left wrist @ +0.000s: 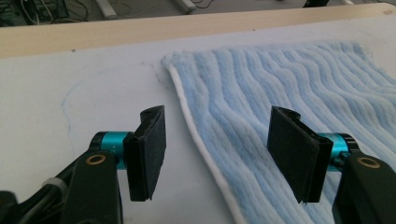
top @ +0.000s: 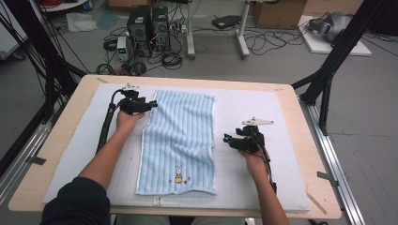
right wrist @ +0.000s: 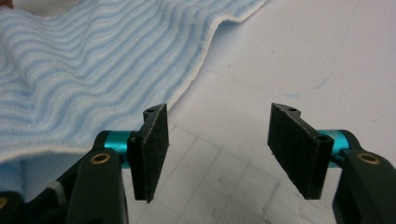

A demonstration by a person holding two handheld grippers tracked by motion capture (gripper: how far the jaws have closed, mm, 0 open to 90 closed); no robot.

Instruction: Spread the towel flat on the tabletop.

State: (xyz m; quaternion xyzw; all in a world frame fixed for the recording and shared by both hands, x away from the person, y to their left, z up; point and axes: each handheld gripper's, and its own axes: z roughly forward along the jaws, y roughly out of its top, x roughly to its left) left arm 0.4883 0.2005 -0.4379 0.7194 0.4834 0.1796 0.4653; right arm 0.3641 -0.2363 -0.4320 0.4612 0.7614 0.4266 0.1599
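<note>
**Towel lying long-ways down the mat, both grippers sitting open beside it**

So the towel (top: 179,143) is lying flat in the middle of the white mat (top: 263,112), with its long axis running near to far. The short far edge is sitting toward the far side of the table (top: 61,136), and the near short edge, the end with the little bunny print, is lying close to the person's side. It's fanning out a bit wider at the near end, so the left edge is slanting slightly.

The left gripper (top: 151,105) is hanging at the far left corner of the towel, pointing right across it. In the left gripper view its jaws are standing wide apart and straddling the white hem: one pad over bare mat, the other over the blue ribs. Nothing is being pinched.

The right gripper (top: 228,139) is hovering just off the towel's right edge, about halfway down, pointing left at it. Its jaws are spread too, with only gridded mat between them and the towel edge lying just ahead and to one side.

Nothing is sitting on the towel or blocking either gripper. Past the table, on the floor, there are two computer towers (top: 149,26), tangled cables (top: 171,60) and a cardboard box (top: 280,13).
</note>
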